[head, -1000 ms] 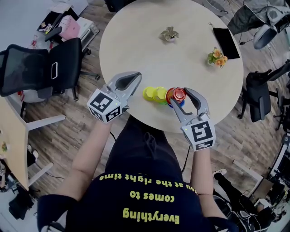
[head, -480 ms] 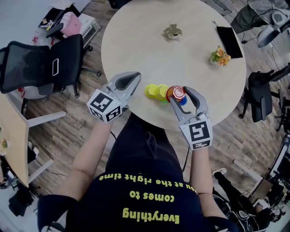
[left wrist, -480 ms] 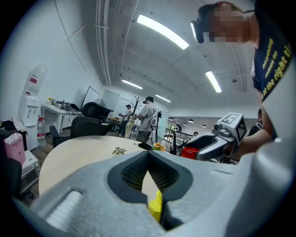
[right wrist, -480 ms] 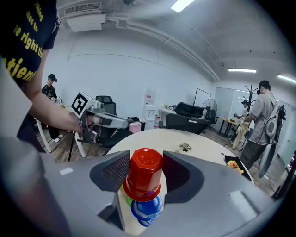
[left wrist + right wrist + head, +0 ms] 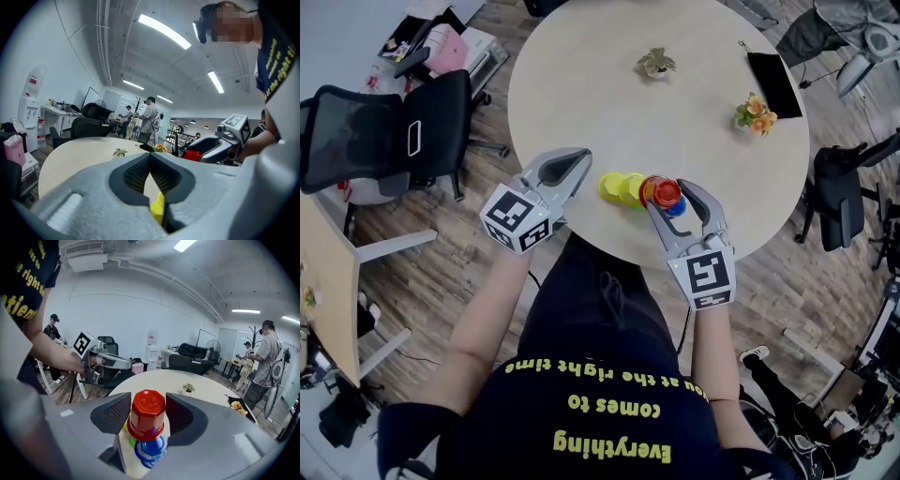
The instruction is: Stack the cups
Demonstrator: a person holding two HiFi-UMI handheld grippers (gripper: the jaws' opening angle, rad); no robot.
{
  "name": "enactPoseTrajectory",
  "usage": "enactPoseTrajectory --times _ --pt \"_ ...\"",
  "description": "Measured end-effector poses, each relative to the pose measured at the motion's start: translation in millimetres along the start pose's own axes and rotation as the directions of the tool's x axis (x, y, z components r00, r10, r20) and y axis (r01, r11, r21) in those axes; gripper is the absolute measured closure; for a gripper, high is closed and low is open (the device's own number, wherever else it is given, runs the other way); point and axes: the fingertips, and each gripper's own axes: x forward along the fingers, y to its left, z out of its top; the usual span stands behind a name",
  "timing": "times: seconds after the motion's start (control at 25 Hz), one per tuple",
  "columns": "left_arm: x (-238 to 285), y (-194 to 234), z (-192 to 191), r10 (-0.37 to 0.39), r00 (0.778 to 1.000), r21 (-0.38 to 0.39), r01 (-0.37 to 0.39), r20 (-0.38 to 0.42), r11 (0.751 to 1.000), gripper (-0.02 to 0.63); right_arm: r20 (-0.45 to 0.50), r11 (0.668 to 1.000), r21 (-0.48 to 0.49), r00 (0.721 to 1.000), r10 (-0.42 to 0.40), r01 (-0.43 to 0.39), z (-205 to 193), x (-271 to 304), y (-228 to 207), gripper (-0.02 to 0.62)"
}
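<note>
**Cups.** The red cup (image 5: 147, 416) is upside down, base uppermost, between the jaws of the right gripper (image 5: 669, 194). Both pads lie against its sides, so this gripper is closed on it. The cup sits directly above the blue cup (image 5: 151, 451); from these views you cannot tell whether the two touch. The green cup (image 5: 132, 441) shows just to the left of the blue one. In the head view the yellow cup (image 5: 610, 186) is the leftmost of the row. All the cups are close together near the table edge nearest the person.

**Grippers.** The right gripper reaches over the near edge and points somewhat downward. The left gripper (image 5: 583, 156) has its jaws pressed together with nothing between them. It is near level, over the same edge, beside the yellow cup and apart from it. In the left gripper view the yellow cup shows through the gap below the closed tips.

**Table.** The table (image 5: 581, 66) is round with a pale top. On its far side are a small plant (image 5: 655, 64), a bunch of orange flowers (image 5: 752, 115) and a flat black item (image 5: 773, 86), all well apart from the cups.

**Surroundings.** A black chair (image 5: 403, 141) stands on the wooden floor left of the table. Other people stand further off in the room.
</note>
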Motion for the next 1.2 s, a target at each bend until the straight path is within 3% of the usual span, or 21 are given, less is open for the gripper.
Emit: enactPoseTrajectory --times 0.28,0.76,1.2 --pt "3 -2 2 0.002 1.000 0.008 -0.002 0.000 1.000 0.603 -0.005 1.000 0.005 1.000 0.017 -0.017 0 -3 1 0.341" --pt "4 2 11 0.020 1.000 0.036 -0.020 0.005 0.999 0.603 0.102 0.996 0.083 0.994 -0.030 0.022 38 -22 -24 0.339" --pt "-3 2 50 0.071 0.994 0.096 -0.080 0.087 0.992 0.603 0.274 0.968 0.224 0.946 -0.173 0.113 61 -54 -61 0.556"
